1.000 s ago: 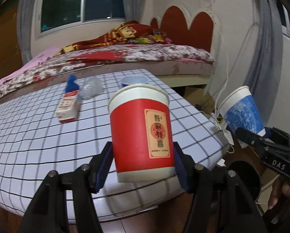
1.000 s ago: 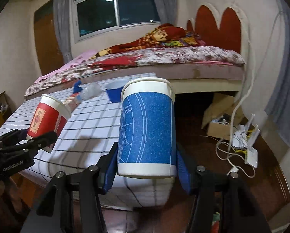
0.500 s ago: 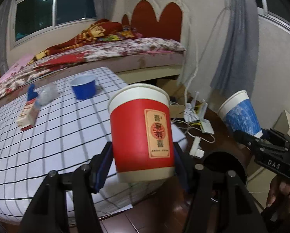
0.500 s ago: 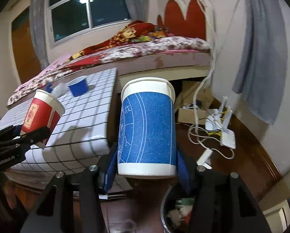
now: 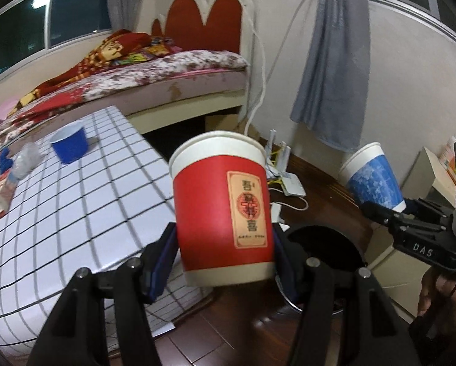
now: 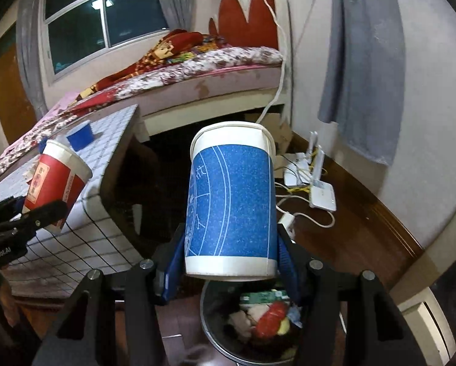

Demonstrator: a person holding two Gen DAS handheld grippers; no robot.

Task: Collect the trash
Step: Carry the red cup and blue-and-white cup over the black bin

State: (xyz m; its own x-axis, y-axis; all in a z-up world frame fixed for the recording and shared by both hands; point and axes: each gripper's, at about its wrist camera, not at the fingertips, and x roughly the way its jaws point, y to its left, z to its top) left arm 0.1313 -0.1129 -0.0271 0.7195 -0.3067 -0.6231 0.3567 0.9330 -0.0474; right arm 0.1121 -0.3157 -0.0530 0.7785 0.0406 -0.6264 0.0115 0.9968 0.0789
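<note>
The trash bin [image 6: 224, 332], a dark round container on the wooden floor [image 6: 350, 238], sits beside the corner of the desk [image 5: 75, 213], and paper scraps, a green packet and something red lie inside it. The desk carries a white cloth with a black grid; on its far part stand a blue bowl [image 5: 70, 145], a crumpled clear plastic piece [image 5: 26, 160] and a small carton [image 5: 2, 196].

The blue paper cup [image 6: 232, 204] is clamped near its base between the blue pads of the right hand-held gripper [image 6: 231, 262], upright with a slight tilt, directly above the bin's opening. The red paper cup [image 5: 223, 210], with a beige label, is clenched the same way in the left hand-held gripper [image 5: 224, 262]; it hangs past the desk's edge, with the bin's dark rim showing just behind and below it. In the right wrist view the red cup lies well to the left of the blue one, over the desk's corner.
</note>
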